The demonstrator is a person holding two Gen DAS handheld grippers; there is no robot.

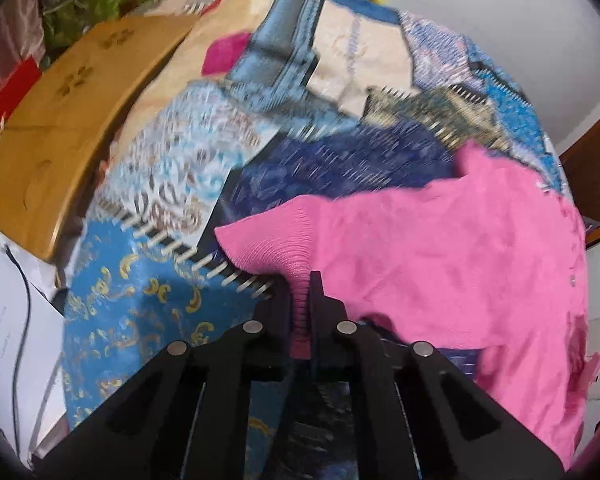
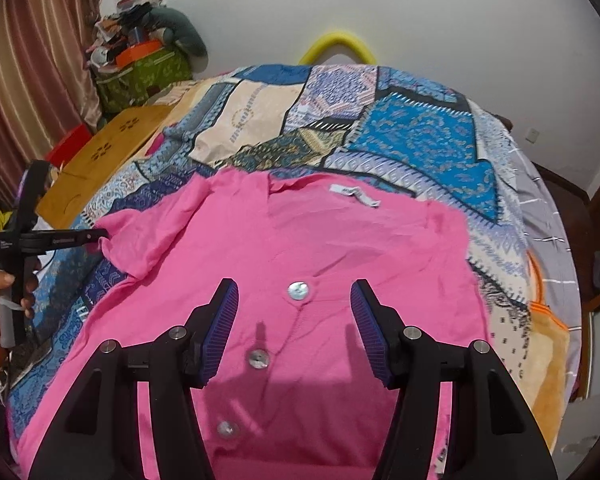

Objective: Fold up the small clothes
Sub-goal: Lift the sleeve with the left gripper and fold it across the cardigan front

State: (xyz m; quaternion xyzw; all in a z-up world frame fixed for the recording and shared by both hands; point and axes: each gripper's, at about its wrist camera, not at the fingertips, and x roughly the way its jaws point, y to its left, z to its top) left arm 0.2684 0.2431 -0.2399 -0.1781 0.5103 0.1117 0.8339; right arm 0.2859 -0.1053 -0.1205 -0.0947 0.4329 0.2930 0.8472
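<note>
A pink buttoned cardigan (image 2: 320, 240) lies front up on a patterned blue patchwork bedspread (image 2: 420, 140), with a white neck label (image 2: 354, 196) at its far edge. My left gripper (image 1: 300, 280) is shut on the ribbed cuff of the cardigan's left sleeve (image 1: 276, 236); the view is blurred. From the right wrist view the left gripper (image 2: 100, 236) shows at the sleeve end on the left. My right gripper (image 2: 294, 292) is open and empty above the cardigan's middle, near its buttons (image 2: 299, 291).
A wooden lap tray (image 2: 100, 168) lies at the bed's left side, also in the left wrist view (image 1: 60, 128). A green bag with clutter (image 2: 140, 68) stands by the curtain. An orange blanket (image 2: 540, 340) lies at the right edge. A yellow hoop (image 2: 340, 44) leans on the wall.
</note>
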